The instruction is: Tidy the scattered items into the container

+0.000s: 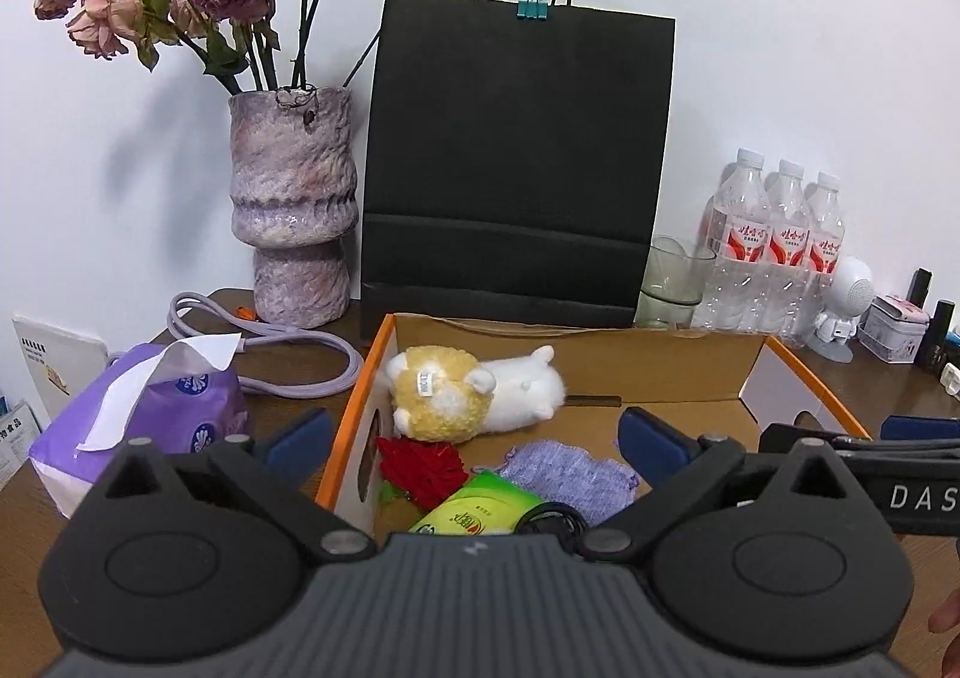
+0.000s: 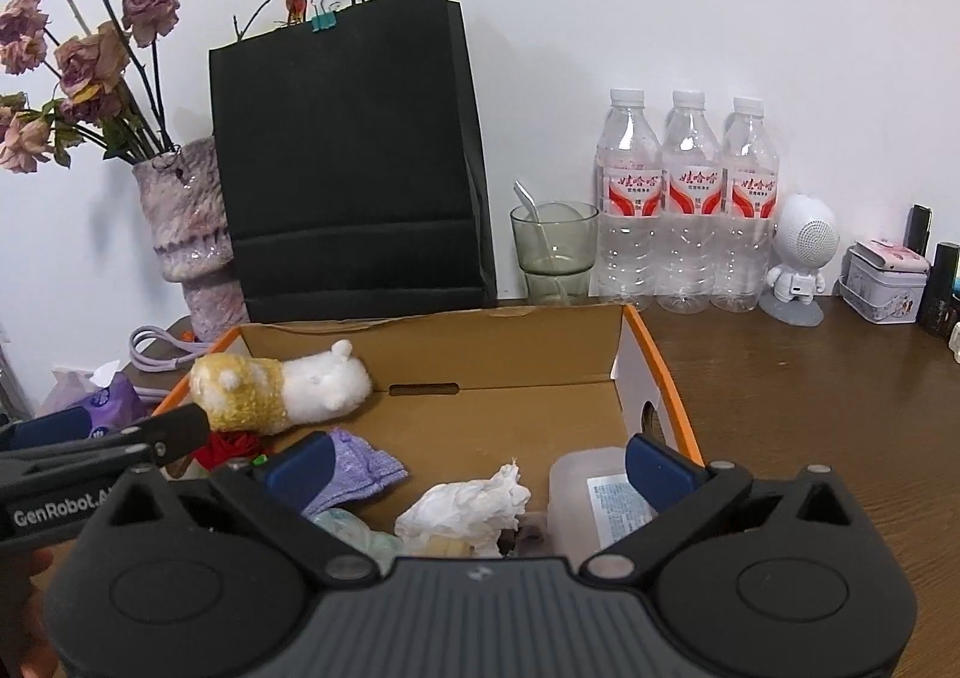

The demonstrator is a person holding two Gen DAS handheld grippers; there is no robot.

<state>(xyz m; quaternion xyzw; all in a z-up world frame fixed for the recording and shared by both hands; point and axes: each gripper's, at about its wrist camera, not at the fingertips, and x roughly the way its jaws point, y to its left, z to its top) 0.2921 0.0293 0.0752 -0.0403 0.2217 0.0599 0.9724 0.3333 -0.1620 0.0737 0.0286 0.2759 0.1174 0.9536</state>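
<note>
An orange-rimmed cardboard box [image 1: 354,402] sits on the brown table and holds the items. In the left wrist view it contains a yellow-and-white plush toy [image 1: 474,393], a red item [image 1: 423,468], a green packet [image 1: 474,510] and a purple cloth [image 1: 570,474]. My left gripper [image 1: 477,441] hovers open over the box's near left part, with nothing between its fingers. In the right wrist view the box [image 2: 480,348] also shows a crumpled tissue [image 2: 468,504] and a white plastic case [image 2: 594,498]. My right gripper [image 2: 480,468] stands open above them, gripping nothing.
Behind the box stand a black paper bag [image 1: 516,156], a purple vase [image 1: 294,210] of dried roses, a glass [image 2: 555,252] and three water bottles [image 2: 687,198]. A purple tissue pack [image 1: 144,420] and a cable [image 1: 288,342] lie left. A white figure [image 2: 801,258] and a tin [image 2: 885,282] stand right.
</note>
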